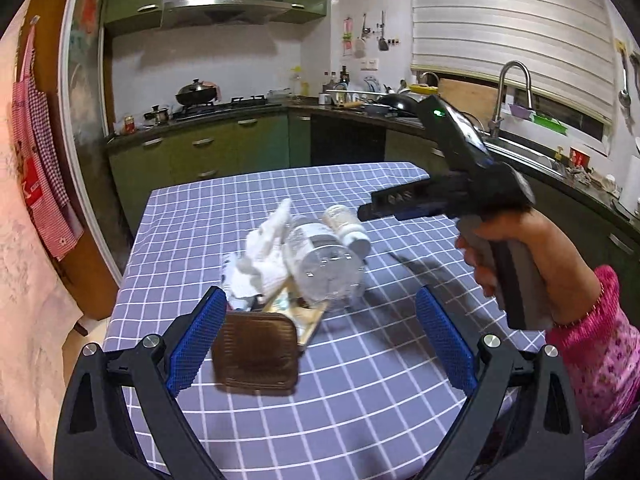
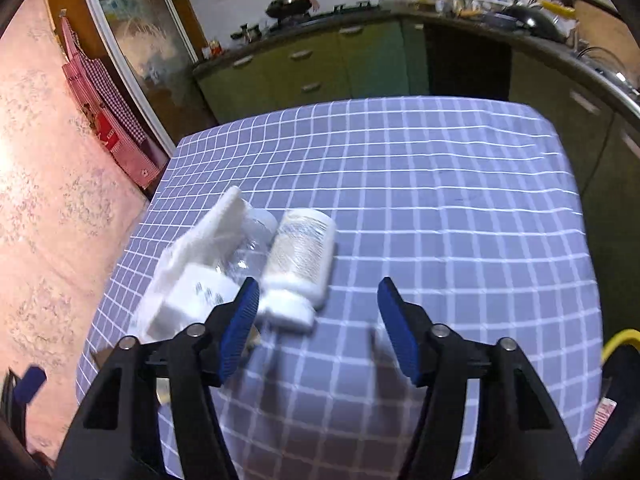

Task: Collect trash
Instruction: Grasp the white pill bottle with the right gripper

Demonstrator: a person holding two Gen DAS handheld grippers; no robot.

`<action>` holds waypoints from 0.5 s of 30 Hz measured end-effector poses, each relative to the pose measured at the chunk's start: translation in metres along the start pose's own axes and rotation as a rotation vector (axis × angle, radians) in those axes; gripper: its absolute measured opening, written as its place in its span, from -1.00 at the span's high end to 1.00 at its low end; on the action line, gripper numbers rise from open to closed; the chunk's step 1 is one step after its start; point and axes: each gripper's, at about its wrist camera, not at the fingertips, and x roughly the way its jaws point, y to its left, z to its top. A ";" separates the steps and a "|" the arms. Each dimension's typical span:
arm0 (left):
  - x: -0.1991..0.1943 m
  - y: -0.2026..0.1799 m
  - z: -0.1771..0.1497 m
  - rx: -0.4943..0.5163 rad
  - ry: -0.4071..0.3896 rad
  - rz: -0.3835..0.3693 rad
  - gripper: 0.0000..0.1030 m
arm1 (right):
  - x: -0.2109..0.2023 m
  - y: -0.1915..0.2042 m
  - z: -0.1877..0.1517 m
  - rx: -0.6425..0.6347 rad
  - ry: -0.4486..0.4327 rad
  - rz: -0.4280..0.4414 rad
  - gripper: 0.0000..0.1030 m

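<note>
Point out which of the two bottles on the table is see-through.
The larger clear bottle, lying beside the crumpled tissue; the smaller white pill bottle is opaque.

Background: green cabinets point(image 1: 208, 148) run below a dark kitchen counter; a black wok with lid point(image 1: 197, 94) sits on the gas hob, under a steel range hood point(image 1: 228, 4). A tall steel faucet point(image 1: 514, 88) stands at the sink beneath white window blinds point(image 1: 508, 24). A pink checked apron point(image 1: 38, 140) hangs at left beside a glass door.
</note>
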 end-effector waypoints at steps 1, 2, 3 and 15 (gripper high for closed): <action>0.001 0.000 0.001 -0.006 0.001 0.001 -0.82 | 0.004 0.002 0.001 0.001 0.008 -0.003 -0.13; 0.003 0.003 0.000 -0.015 0.003 0.001 -0.82 | 0.011 0.004 0.006 0.003 0.025 -0.007 -0.12; 0.004 0.006 -0.001 -0.026 0.006 -0.003 -0.82 | 0.015 0.006 0.008 0.005 0.035 -0.005 -0.10; 0.008 0.011 -0.007 -0.033 0.012 -0.008 -0.82 | 0.058 0.016 0.016 0.019 0.110 -0.071 0.02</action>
